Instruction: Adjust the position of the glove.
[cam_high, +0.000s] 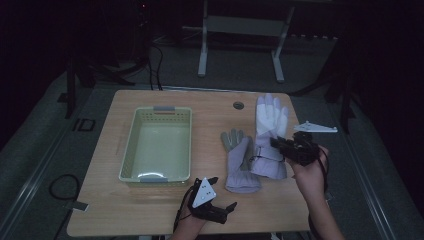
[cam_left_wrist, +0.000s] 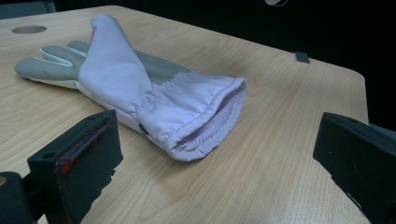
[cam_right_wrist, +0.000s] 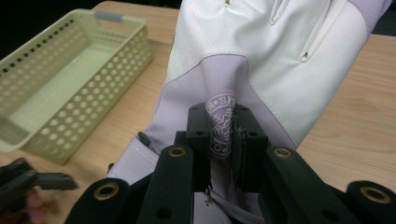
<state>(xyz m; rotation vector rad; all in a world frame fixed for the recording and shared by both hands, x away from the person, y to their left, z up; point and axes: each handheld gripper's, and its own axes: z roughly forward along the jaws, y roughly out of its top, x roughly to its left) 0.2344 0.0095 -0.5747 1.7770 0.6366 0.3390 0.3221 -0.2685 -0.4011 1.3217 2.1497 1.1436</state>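
The right gripper (cam_high: 280, 145) is pinching the white glove (cam_high: 270, 131) by a fold, shown in its own view. The left gripper (cam_high: 224, 194) is hovering, fingers apart, facing the grey glove (cam_left_wrist: 140, 88) lying on the bench (cam_high: 210, 115).

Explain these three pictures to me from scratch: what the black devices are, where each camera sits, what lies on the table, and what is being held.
A person sits at a wooden table and holds a hand-operated gripper in each hand; each has two black fingers that pinch things.

The wide picture comes from a camera above, looking down. The other two come from cameras mounted on the grippers, looking along their fingers.

On the table lie a pale yellow-green basket with nothing in it and two gloves side by side. The right gripper is shut on a fold of the white and lilac glove, pinching its fabric. The left gripper is open, holding nothing, and points at the cuff of the other glove, the one with the grey palm, which lies flat on the table.
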